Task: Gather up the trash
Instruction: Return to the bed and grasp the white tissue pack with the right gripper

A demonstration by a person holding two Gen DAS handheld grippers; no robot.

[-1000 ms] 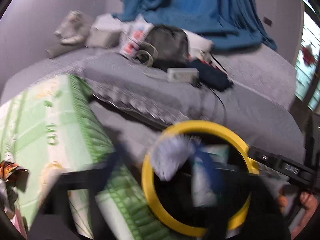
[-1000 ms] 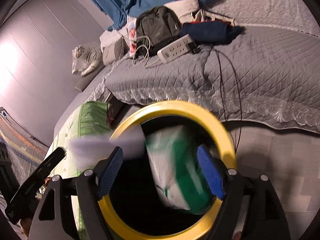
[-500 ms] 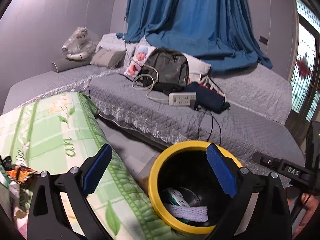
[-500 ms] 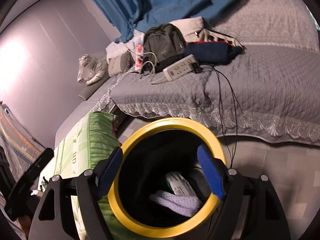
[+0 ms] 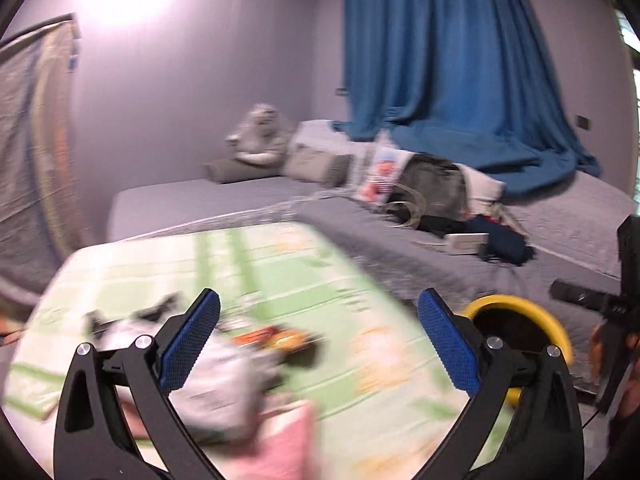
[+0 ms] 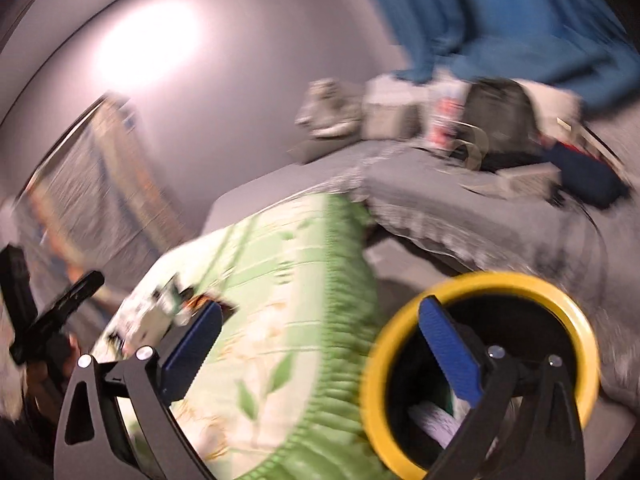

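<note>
Both claws swung from the bin [image 6: 480, 372] toward the littered green mattress [image 5: 280, 280].

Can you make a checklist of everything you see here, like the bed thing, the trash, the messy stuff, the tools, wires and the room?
Surface: green-patterned mattress, blurred by motion.
Job's things: yellow-rimmed bin with some trash inside; blurry wrappers lying on the mattress.
Clutter: backpack, power strip, dark pouch, plush toy, pillows on the grey bed.
Grippers: left tool open, empty, over the wrappers; right tool open, empty, partly over the bin.
Cables: a cord loops beside the backpack.
Surroundings: blue curtain, pale wall.
</note>
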